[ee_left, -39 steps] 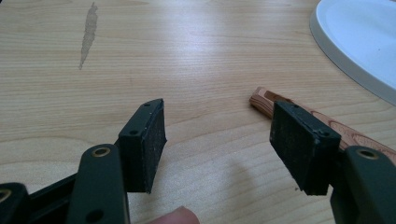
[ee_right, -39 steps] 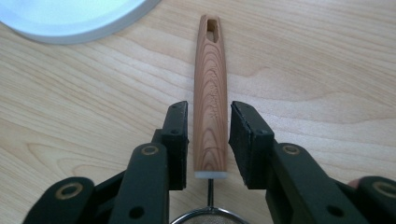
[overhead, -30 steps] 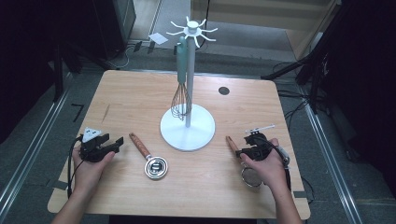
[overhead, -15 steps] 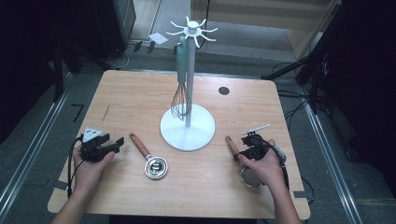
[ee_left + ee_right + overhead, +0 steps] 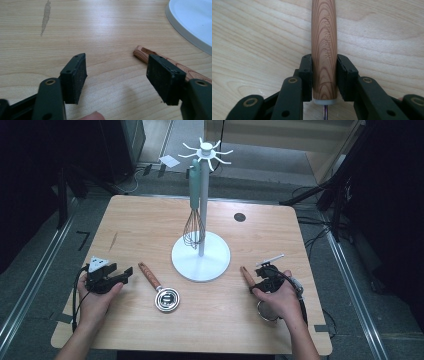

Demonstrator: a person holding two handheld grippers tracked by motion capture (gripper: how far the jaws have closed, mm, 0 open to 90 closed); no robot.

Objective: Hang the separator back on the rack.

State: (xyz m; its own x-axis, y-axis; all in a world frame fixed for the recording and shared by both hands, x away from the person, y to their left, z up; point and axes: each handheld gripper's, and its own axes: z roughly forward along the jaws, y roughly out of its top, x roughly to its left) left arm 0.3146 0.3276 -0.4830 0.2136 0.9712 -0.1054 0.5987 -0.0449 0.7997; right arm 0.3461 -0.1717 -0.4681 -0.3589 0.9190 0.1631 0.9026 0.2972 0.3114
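Left gripper (image 5: 120, 276): jaws well apart, empty, just opened further; rests near table's left front.
Measuring spoon (image 5: 159, 287): untouched, just right of it.
Right gripper (image 5: 324, 77): jaws just closing, pads pressed on wooden handle (image 5: 324, 45).
Strainer (image 5: 248, 277): table's right front, mesh under hand.
Handling: light, stiff; smooth wood may slip, grip mid-handle.

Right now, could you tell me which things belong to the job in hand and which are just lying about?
In the job: wooden-handled utensil, the right gripper just closing on its handle; white stand; metal cup by the open left gripper.
Lying about: whisk hanging on the stand; black disc on the table; paper beyond it.
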